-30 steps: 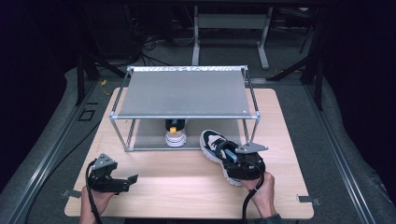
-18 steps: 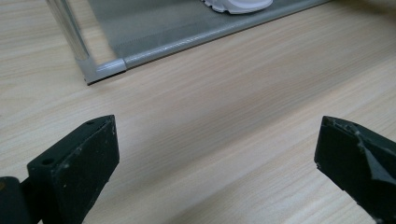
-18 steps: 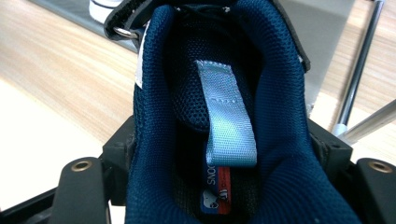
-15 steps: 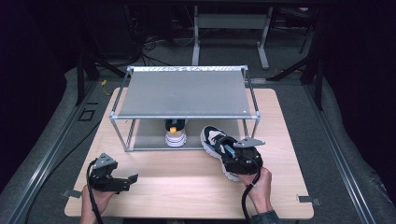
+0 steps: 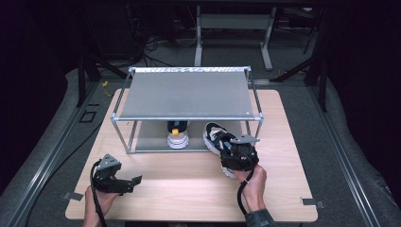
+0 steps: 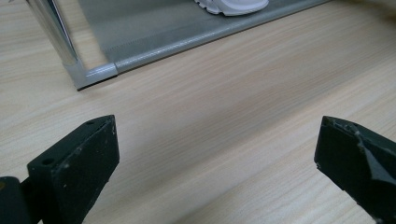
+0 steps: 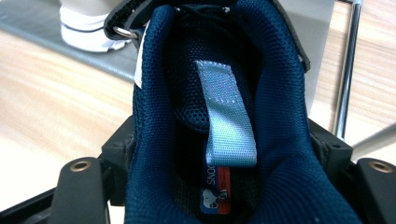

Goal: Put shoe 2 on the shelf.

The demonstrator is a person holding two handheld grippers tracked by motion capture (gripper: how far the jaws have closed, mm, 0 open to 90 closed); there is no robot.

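Pale wood tabletop (image 5: 189, 189) sits in a dark room, with grey floor around it. Nearest the person, the left hand (image 5: 97, 203) rests low at the near left corner and holds the left claw (image 5: 135, 182) level just above the wood, pointing right; its jaws stand wide apart with nothing between them. The right hand (image 5: 253, 184) reaches forward at the near right, its wrist straight, and the right claw (image 5: 227, 144) is clamped on the heel of a blue and white sneaker (image 5: 217, 139), which lies at the front right corner of a metal shelf rack (image 5: 189, 94).

The right claw's own view looks straight into the sneaker (image 7: 224, 116): dark blue mesh lining, a light blue pull loop (image 7: 226, 116) and a small printed label on the insole, with the black jaws pressed on both sides of the heel. The left claw's view shows the rack's near left foot (image 6: 95, 74) on the wood.

Farther back, the rack's lower shelf (image 5: 151, 142) holds a white shoe (image 5: 177, 137) with an orange patch, standing near its middle, beside the held sneaker. Its top shelf is a bare grey sheet.
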